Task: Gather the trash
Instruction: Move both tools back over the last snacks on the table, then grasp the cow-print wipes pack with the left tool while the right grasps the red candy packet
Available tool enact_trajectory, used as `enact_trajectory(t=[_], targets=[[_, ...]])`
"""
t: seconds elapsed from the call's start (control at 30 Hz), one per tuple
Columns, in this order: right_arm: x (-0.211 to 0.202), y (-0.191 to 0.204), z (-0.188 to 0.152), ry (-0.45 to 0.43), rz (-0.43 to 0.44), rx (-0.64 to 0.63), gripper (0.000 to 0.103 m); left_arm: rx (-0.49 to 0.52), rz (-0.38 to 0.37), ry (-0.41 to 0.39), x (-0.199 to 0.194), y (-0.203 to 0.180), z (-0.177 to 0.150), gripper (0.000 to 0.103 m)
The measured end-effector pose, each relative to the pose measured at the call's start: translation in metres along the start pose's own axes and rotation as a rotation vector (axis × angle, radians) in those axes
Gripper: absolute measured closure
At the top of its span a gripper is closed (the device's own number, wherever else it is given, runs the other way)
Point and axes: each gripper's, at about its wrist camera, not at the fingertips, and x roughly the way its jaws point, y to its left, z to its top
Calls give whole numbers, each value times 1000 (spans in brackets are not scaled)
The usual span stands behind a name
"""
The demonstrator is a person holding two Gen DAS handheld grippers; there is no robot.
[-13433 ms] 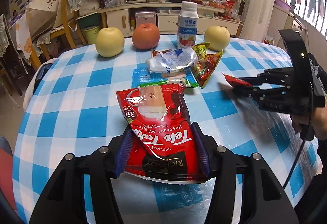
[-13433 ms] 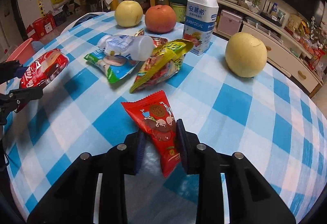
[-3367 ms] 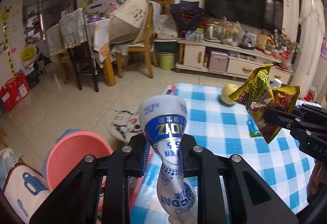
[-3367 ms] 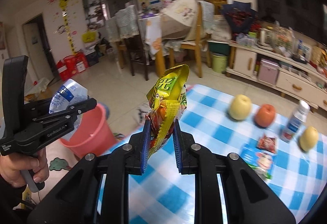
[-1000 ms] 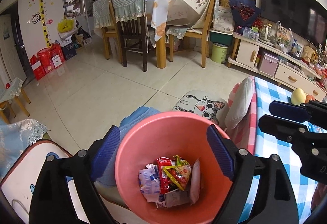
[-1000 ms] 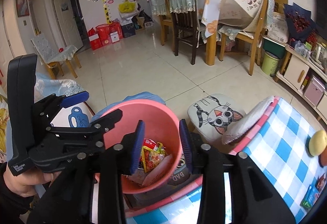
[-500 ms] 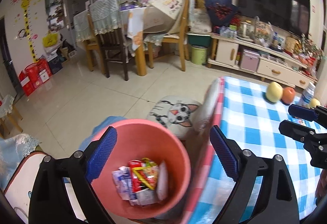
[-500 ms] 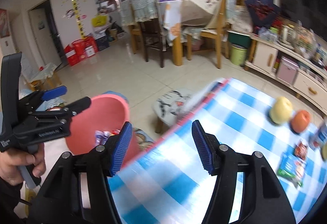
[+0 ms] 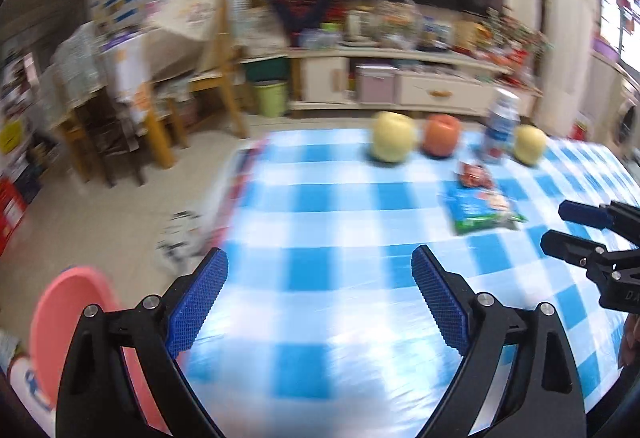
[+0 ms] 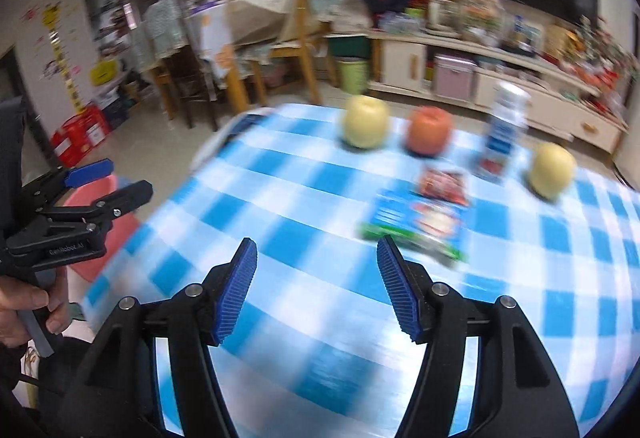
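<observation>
Both tongs empty: left tongs [image 9: 318,296] wide, right tongs [image 10: 316,288] half-wide, jaws just opened. Step: return for more trash. Next: blue-green wrapper [image 10: 416,224] and red packet [image 10: 444,182] near bench far edge.

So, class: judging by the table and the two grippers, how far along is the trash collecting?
Done: can't tell; the pink bin shows only its rim. In hand: nothing; the left gripper and right gripper are open and empty. Left: a red wrapper and a blue-green packet on the table.
</observation>
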Motion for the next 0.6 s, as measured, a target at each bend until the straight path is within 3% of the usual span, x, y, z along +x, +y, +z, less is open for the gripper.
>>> enact_trajectory(t=[0.1,0.23,0.33,0.6], targets=[[-6,-43,-13,0,-34,50,39,95,-81,-5,27,-53,5,11],[-5,-83,-25,14,-70,79,39,185,-136,11,63,-110,8,11],[1,-105,-28,21,-87,81,39,184,-155,36,87,-139,13,11],[23,-147,-10,0,-114,87,34,141,-117,94,144,-196,36,11]])
